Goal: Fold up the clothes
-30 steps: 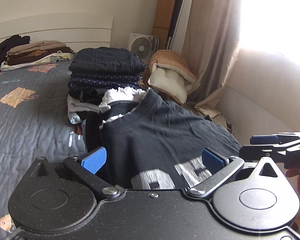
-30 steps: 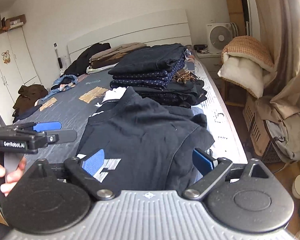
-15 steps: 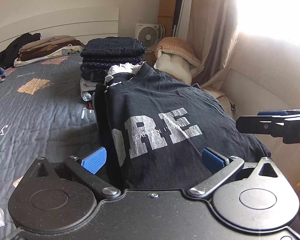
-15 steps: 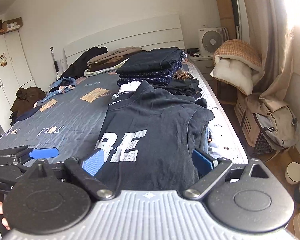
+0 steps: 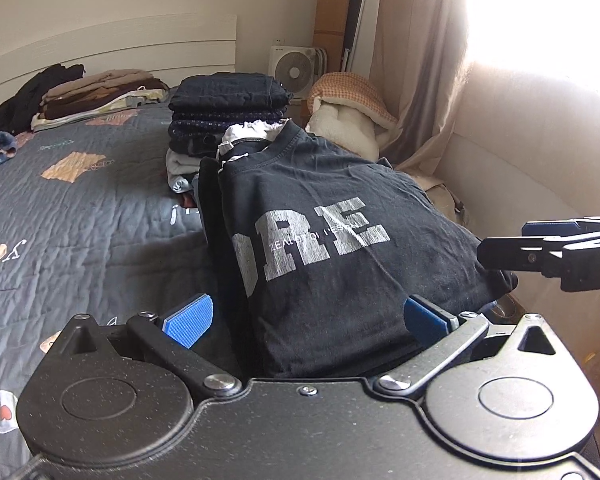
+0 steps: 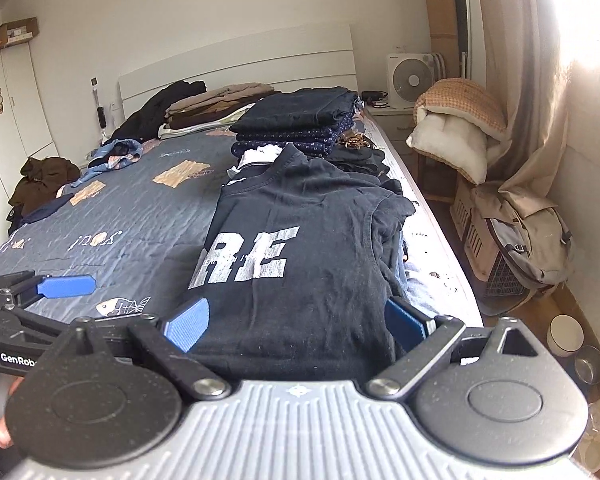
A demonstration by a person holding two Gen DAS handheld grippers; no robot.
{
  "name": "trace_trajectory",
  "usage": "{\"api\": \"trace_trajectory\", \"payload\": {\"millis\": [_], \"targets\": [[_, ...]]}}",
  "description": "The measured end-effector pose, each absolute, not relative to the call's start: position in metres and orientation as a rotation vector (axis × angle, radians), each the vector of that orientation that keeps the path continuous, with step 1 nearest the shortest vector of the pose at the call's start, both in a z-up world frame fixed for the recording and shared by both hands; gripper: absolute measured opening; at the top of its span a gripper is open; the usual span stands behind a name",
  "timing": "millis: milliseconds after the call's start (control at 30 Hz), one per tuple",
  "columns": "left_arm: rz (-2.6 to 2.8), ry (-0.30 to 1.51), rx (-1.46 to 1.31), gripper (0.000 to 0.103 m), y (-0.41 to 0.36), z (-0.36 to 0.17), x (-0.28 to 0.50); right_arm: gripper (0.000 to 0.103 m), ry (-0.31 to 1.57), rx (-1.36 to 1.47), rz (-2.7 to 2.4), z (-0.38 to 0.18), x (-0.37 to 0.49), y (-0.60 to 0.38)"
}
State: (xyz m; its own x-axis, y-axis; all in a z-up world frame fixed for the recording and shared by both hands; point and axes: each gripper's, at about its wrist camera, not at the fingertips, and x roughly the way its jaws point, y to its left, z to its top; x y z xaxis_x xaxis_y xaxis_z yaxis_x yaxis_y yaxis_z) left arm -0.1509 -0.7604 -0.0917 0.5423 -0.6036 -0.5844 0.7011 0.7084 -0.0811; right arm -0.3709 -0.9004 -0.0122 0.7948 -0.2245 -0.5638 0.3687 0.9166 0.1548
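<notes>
1. Now the black T-shirt [image 6: 296,248] lies on the bed [image 6: 132,216] along its right edge, narrowed lengthwise with the print up, its collar toward the stack of folded clothes [image 6: 300,124] nearer the headboard. That fits either a shirt midway through folding or one already narrowed and waiting for its last fold.
2. Both tongs stand wide with nothing in them: the right gripper [image 6: 296,320] hovers over the hem, and the left gripper [image 5: 308,316] hovers at the hem's left side.
3. Risk: the right sleeve [image 6: 392,216] is bunched and sits close to the bed's right edge; a careless pull on the cloth could, I judge, drag it over onto the floor.
4. Risk: soft layered cloth may be pinched one layer only, so the fold would open or skew.
5. Risk: the collar nearly touches the stack, so pushing the shirt forward could topple it.
6. Room: the bed is open toward its left side; a backpack [image 6: 528,236] and bowls [image 6: 566,330] crowd the floor on the right.
</notes>
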Motion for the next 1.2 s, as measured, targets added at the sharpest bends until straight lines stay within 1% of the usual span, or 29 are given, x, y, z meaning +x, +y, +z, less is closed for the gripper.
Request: {"api": "trace_trajectory", "payload": {"millis": [433, 767, 1000, 1200], "targets": [[-0.745, 0.632, 0.201, 0.103, -0.748, -0.086, -0.168, 0.095, 0.562, 0.292, -0.321, -0.011, -0.382, -0.884], [-0.724, 0.656, 0.256, 0.103, -0.741, -0.08, -0.17, 0.095, 0.619, 0.294, -0.349, -0.014, -0.385, -0.875], [-0.74, 0.661, 0.257, 0.103, -0.738, -0.07, -0.169, 0.095, 0.659, 0.205, -0.373, -0.008, -0.378, -0.868], [-0.754, 0.659, 0.252, 0.103, -0.739, -0.064, -0.168, 0.095, 0.679, 0.186, -0.404, -0.006, -0.378, -0.866]]}}
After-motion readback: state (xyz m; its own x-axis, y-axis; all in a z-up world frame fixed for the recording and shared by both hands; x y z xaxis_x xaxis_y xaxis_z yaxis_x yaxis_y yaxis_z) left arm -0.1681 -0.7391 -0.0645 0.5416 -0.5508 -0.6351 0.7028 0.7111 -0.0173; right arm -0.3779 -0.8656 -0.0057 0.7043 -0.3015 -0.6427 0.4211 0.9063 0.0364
